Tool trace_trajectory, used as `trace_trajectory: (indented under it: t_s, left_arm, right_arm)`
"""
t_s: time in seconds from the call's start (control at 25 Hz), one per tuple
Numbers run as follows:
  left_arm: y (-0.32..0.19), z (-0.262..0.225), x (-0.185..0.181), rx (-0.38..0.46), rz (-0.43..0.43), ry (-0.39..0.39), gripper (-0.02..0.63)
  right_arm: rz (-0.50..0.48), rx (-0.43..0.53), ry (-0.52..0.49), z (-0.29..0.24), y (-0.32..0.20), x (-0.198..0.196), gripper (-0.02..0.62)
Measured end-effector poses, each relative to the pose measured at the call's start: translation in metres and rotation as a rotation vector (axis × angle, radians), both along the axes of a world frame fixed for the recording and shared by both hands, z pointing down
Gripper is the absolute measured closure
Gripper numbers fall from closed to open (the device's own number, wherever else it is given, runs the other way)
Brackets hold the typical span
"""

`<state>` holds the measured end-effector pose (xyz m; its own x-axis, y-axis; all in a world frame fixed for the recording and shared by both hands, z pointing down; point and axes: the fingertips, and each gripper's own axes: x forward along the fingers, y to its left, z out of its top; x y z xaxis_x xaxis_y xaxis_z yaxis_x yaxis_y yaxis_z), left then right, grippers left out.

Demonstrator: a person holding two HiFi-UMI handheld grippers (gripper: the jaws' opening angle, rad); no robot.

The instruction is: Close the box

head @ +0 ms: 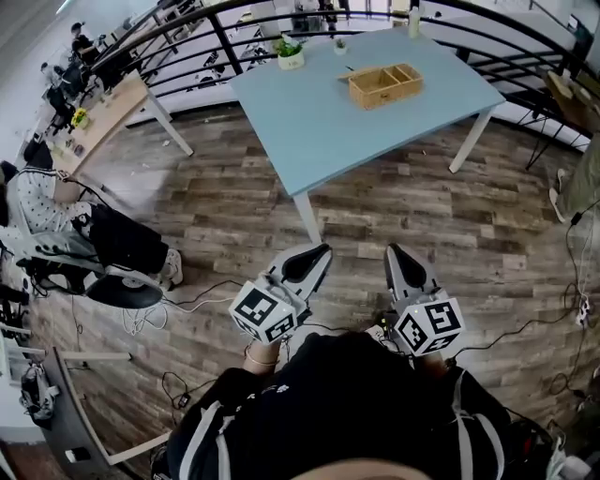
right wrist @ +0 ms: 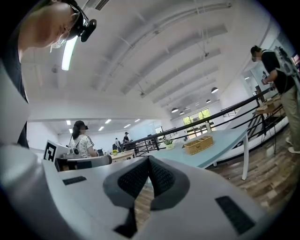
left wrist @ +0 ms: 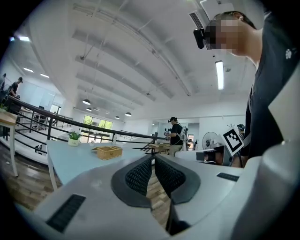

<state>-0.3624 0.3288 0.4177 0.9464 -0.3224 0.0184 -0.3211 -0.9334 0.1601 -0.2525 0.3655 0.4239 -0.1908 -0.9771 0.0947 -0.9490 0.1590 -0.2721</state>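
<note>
A small open wooden box (head: 384, 84) with compartments stands on the far part of the light-blue table (head: 319, 131). It shows small in the left gripper view (left wrist: 109, 152) and the right gripper view (right wrist: 198, 144). My left gripper (head: 322, 249) and right gripper (head: 391, 249) are held close to my body above the floor, well short of the table. Both are shut with nothing between the pads, their tips touching. In the left gripper view the gripper (left wrist: 153, 157) points toward the table; the right gripper (right wrist: 149, 159) does too.
A small potted plant (head: 290, 52) and a bottle (head: 413, 21) stand at the table's far edge. Black railings (head: 234, 28) run behind it. A person sits at the left (head: 56, 220) beside a wooden desk (head: 98, 117). Cables lie on the wood floor (head: 187, 300).
</note>
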Motion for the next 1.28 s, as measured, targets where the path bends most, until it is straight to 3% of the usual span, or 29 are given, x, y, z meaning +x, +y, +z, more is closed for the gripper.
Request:
trace_trajectory:
  t_s: [0.48,1.28]
  left_arm:
    - [-0.002,0.007,0.021,-0.006,-0.026,-0.014,0.577]
    - [-0.009,0.012,0.131,0.002,-0.01,-0.056,0.577]
  right_arm:
    - [-0.033,-0.004,-0.022,0.011,-0.002,0.02,0.595]
    - [-0.04,0.008,-0.042,0.017,-0.009,0.128,0.569]
